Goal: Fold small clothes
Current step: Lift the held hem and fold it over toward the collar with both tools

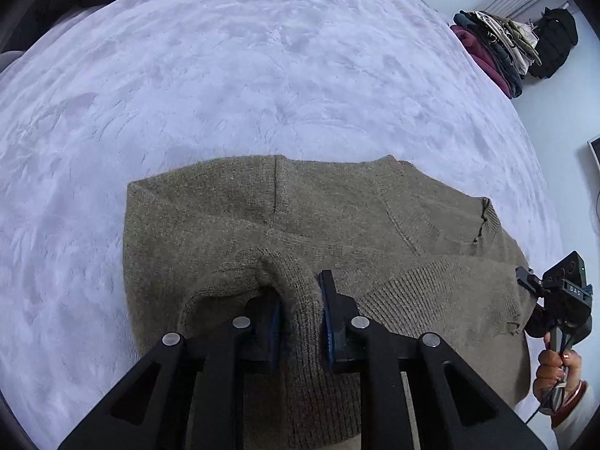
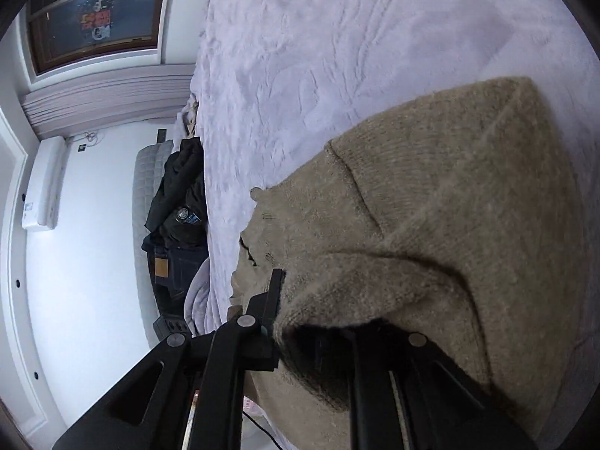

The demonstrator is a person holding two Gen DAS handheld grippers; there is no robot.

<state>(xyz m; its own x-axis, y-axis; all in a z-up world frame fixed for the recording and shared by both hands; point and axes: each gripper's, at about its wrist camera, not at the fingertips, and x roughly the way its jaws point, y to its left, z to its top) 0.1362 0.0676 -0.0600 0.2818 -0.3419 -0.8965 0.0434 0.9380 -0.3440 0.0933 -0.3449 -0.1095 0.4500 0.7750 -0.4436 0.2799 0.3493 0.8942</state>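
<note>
A brown knitted sweater (image 1: 337,217) lies on a pale lilac fleece blanket (image 1: 243,75), partly folded. My left gripper (image 1: 298,300) is shut on a raised ridge of the sweater's ribbed hem, which stands up between the blue pads. My right gripper (image 2: 318,300) is shut on another fold of the sweater (image 2: 450,206); knit drapes over its right finger and hides it. The right gripper with the hand holding it shows at the right edge of the left wrist view (image 1: 525,281).
A stack of folded clothes (image 1: 495,48) and a black bag (image 1: 555,41) sit at the bed's far right edge. Dark clothing (image 2: 180,202) lies beside the bed, with a window (image 2: 93,18) beyond. The blanket (image 2: 337,56) stretches ahead of both grippers.
</note>
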